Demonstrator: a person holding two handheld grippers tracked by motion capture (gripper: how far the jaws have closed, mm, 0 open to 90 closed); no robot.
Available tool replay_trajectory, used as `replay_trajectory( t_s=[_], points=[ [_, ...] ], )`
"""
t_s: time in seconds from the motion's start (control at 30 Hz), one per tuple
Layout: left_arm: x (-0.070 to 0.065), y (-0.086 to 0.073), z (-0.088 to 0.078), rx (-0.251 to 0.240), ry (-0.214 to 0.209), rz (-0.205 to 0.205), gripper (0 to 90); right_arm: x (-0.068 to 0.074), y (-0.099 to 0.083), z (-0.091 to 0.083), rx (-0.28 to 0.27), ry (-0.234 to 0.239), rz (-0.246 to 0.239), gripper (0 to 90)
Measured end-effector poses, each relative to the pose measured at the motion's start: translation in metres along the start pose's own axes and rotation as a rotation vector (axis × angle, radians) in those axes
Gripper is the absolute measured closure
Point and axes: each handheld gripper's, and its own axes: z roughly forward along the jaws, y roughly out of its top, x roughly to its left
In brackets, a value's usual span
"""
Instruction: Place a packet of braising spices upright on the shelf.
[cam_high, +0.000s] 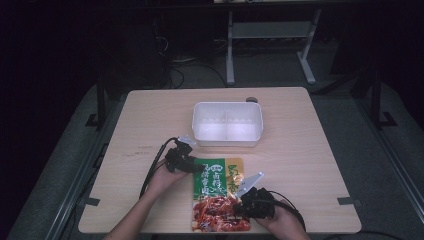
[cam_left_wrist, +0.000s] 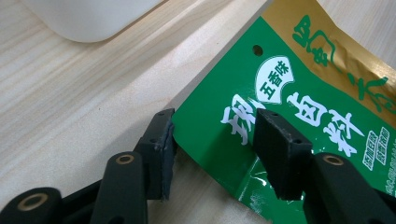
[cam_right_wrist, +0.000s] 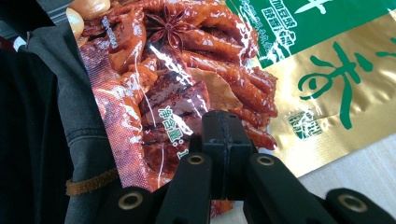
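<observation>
Pale wooden table (cam_high: 150, 115) in a dim room, desk legs (cam_high: 230, 50) behind. White divided tub (cam_high: 227, 124) just beyond the seasoning packet (cam_high: 217, 192), lying flat at the near edge. Left gripper (cam_left_wrist: 212, 154) part-open astride its corner, apparently not pressing; right gripper (cam_right_wrist: 224, 140) clamped shut on its lower edge.

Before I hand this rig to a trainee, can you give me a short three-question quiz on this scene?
1. True or false: the right tool has its jaws shut.
2. What lies between the left tool's jaws: A) the white tub's rim, B) the corner of the green seasoning packet, C) a cable?
3. How many compartments does the white tub have?

Key: 1 true; 2 B; 3 two.
</observation>
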Motion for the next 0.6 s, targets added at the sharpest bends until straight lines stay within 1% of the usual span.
replay_trajectory(
  t_s=[0.03,0.1,0.17,0.23,0.27,0.3,0.37,0.47,0.53,0.6],
  points=[
    [0.0008,-0.0001,-0.0011,-0.002,-0.003,0.001,55.1,-0.0002,-0.0001,0.0,0.0,0.0,0.001,89.6],
    [0.0026,-0.0006,-0.0044,-0.025,-0.04,-0.002,62.5,-0.0005,-0.0003,0.0,-0.001,0.002,0.002,89.6],
    [0.002,-0.0002,-0.0076,-0.033,-0.063,0.006,68.1,-0.0009,-0.0006,0.0001,-0.005,0.005,0.005,89.7],
    [-0.0012,0.0005,-0.0101,-0.033,-0.081,0.021,69.1,-0.0014,-0.0006,0.0001,-0.006,0.009,0.009,89.7],
    [-0.0012,0.0005,-0.0101,-0.033,-0.081,0.021,69.0,-0.0015,-0.0006,0.0001,-0.005,0.009,0.01,89.7],
    [-0.0048,0.0006,-0.011,-0.02,-0.086,0.045,68.6,-0.0016,-0.0005,0.0002,-0.005,0.009,0.01,89.7],
    [-0.0066,0.0006,-0.01,0.002,-0.067,0.064,67.2,-0.0015,-0.0004,0.0002,-0.006,0.007,0.009,89.7],
    [-0.0052,0.0008,-0.0095,0.011,-0.065,0.066,68.7,-0.0013,-0.0003,0.0003,-0.006,0.006,0.008,89.7],
    [-0.0046,0.0018,-0.0069,0.025,-0.062,0.076,69.8,-0.0012,-0.0004,0.0003,-0.007,0.005,0.008,89.7],
    [-0.0062,0.0027,-0.0056,0.036,-0.05,0.088,70.3,-0.0014,-0.0004,0.0003,-0.007,0.006,0.008,89.7]
  ],
)
